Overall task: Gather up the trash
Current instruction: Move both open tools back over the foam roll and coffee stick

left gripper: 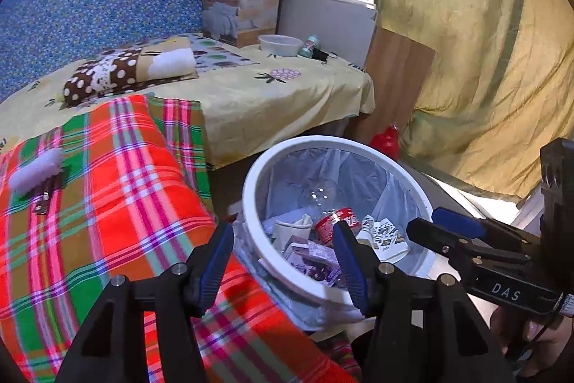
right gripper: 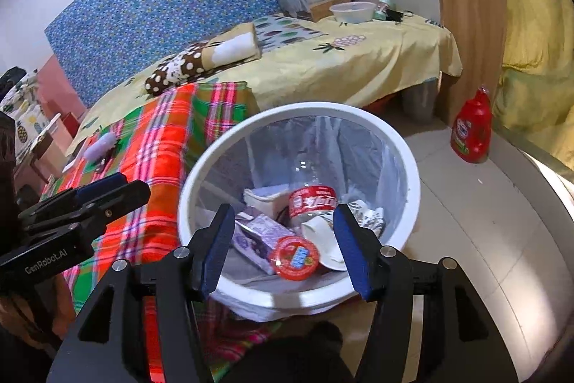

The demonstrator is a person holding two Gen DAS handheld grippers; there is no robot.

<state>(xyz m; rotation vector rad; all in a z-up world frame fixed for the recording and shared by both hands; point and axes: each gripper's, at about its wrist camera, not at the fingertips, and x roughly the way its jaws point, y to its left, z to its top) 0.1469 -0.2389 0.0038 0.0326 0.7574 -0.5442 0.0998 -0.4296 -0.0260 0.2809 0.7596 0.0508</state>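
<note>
Blue pads on your right gripper (right gripper: 283, 250) stand spread wide with nothing pinched between them, and they hang directly over the white trash bin (right gripper: 412, 178). A round red-lidded cup (right gripper: 297, 257) sits just below and between the fingers, flat lid turned up toward you, which reads as a drop aimed at the middle so nothing catches the rim. Your left gripper (left gripper: 283, 264) is also spread and empty, its left finger over the plaid blanket (left gripper: 118, 189) and its right one over the bin's near rim, held off to the side, likely to leave the opening clear. Just beyond the cup, a purple carton (right gripper: 256, 239) lies on its side, long axis running up and left from your fingers. Further in, a clear bottle with a red label (right gripper: 312, 200) lies tipped, its long axis pointing toward the far wall of the liner. Well beyond the bin, to the right, a red jug (right gripper: 471, 128) stands upright on the floor.
</note>
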